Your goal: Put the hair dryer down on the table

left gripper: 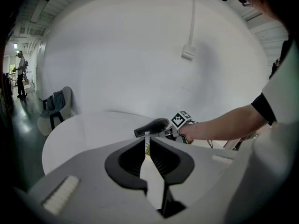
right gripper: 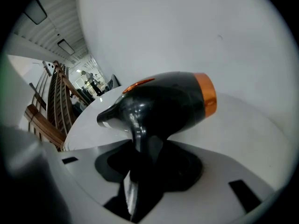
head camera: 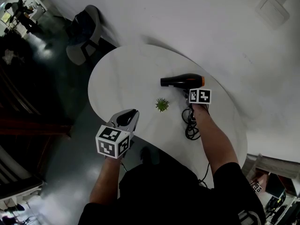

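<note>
A black hair dryer [head camera: 183, 81] with an orange rear ring is over the far right part of the round white table [head camera: 122, 74], nozzle pointing left. My right gripper [head camera: 187, 93] is shut on its handle, and in the right gripper view the handle [right gripper: 145, 143] runs down between the jaws under the body [right gripper: 163, 104]. Whether the dryer touches the tabletop I cannot tell. Its black cord [head camera: 191, 125] lies looped on the table beside my right forearm. My left gripper [head camera: 133, 114] hovers at the table's near left edge, shut and holding nothing [left gripper: 147, 139]; from there the dryer [left gripper: 152, 126] shows ahead.
A small green plant [head camera: 162, 104] stands on the table between the two grippers. A grey chair with dark clothes [head camera: 84, 32] stands beyond the table's far left edge. A white wall runs behind the table. People stand far off at the left [left gripper: 20, 73].
</note>
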Motion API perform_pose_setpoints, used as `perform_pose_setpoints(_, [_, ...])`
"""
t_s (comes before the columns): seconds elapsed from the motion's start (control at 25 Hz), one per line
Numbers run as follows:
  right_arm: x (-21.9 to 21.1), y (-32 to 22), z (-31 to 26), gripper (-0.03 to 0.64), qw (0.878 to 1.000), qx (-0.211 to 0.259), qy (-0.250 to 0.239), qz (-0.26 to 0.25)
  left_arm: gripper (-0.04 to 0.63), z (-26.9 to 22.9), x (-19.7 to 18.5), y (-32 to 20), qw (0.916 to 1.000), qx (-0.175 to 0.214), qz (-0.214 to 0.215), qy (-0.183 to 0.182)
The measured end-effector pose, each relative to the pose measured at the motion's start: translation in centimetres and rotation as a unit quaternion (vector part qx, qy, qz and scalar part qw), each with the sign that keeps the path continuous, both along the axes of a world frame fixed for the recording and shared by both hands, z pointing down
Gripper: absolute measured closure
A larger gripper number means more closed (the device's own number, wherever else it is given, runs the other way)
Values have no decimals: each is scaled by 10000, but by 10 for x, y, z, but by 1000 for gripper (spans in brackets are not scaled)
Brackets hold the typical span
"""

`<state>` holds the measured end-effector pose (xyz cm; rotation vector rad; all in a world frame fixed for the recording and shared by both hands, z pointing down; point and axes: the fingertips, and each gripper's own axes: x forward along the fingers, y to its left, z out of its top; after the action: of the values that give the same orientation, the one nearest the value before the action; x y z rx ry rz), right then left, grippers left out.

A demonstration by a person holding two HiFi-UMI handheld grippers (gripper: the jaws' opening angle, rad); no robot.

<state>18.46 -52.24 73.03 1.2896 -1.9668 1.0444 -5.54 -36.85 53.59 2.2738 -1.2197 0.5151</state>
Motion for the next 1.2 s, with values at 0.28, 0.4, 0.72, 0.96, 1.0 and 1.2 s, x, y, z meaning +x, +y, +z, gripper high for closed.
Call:
perform_pose_setpoints(0.28, [0, 1, -9, 417, 9977, 187, 344, -545, 555, -4, 6, -2, 9999, 60, 65, 49])
perform_pose_setpoints(0.4, [9, 5, -23, 408, 9968, 446, 329, -578, 555, -11, 5, -2, 9998, 140, 98, 67])
perform_pose_setpoints(0.72, [40, 28, -70, 405, 9932, 1150, 24, -163, 555, -23, -14, 3, 9993, 350, 99, 126])
perform_pose_setpoints(0.96, [39, 65, -104, 422, 9870, 1594, 42, -211, 555, -39, -35, 12, 9981, 587, 71, 193])
perform_pose_setpoints(1.0, [40, 71, -111, 430, 9858, 1676, 12, -140, 555, -41, -38, 15, 9978, 621, 80, 214])
perform_pose_setpoints(1.2, [36, 105, -144, 499, 9780, 2065, -164, 251, 555, -46, -48, 36, 9966, 733, 203, 308])
